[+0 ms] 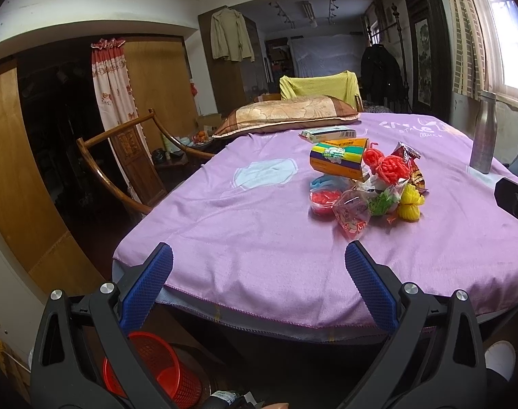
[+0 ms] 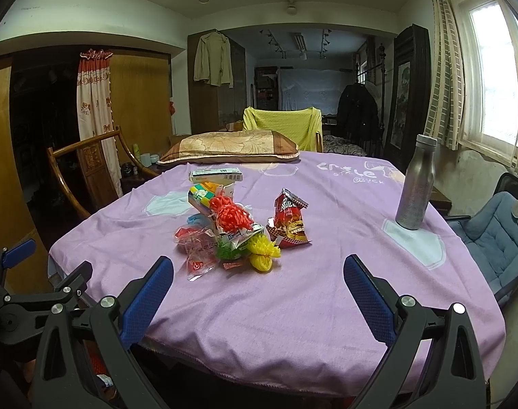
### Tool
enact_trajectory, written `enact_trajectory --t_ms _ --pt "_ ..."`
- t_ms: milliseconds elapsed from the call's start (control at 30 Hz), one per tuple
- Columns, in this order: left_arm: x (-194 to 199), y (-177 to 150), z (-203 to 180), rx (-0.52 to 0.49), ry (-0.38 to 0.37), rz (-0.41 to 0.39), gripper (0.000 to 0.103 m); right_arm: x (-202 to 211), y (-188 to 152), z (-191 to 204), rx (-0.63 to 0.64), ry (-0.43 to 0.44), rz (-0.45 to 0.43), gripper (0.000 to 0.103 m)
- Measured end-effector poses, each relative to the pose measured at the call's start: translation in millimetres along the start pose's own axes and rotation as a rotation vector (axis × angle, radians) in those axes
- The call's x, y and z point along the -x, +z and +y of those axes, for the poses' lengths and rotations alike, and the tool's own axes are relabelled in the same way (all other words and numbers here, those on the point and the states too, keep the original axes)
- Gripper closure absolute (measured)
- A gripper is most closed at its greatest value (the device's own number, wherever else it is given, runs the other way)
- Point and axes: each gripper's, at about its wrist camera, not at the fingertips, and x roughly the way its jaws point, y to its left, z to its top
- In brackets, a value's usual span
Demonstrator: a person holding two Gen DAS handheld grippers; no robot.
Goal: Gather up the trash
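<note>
A pile of trash lies in the middle of the purple-clothed table (image 2: 293, 306): a red snack bag (image 2: 289, 225), yellow foam net (image 2: 264, 252), red foam net (image 2: 230, 218), clear wrapper (image 2: 199, 255), colourful carton (image 2: 204, 197) and a flat box (image 2: 216, 174). The pile shows in the left wrist view too, with the red net (image 1: 388, 165) and yellow net (image 1: 410, 202). A red basket (image 1: 156, 371) stands on the floor under the table's near edge. My left gripper (image 1: 259, 266) is open and empty at the near edge. My right gripper (image 2: 259, 277) is open and empty, short of the pile.
A steel bottle (image 2: 415, 184) stands at the table's right side. A pillow (image 2: 228, 148) lies at the far edge. A wooden chair (image 1: 122, 156) is at the left, a blue cushioned chair (image 2: 497, 238) at the right. The left gripper shows at the right wrist view's left edge (image 2: 20, 272).
</note>
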Motion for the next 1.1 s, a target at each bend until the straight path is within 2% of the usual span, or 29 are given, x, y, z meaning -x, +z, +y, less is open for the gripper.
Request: enact_trajectory --t_ms 1100 --pt "-3.8 -5.5 -7.4 -0.01 -0.012 0.019 0.006 0.1 -0.5 -0.1 -0.001 0.01 0.017 0.005"
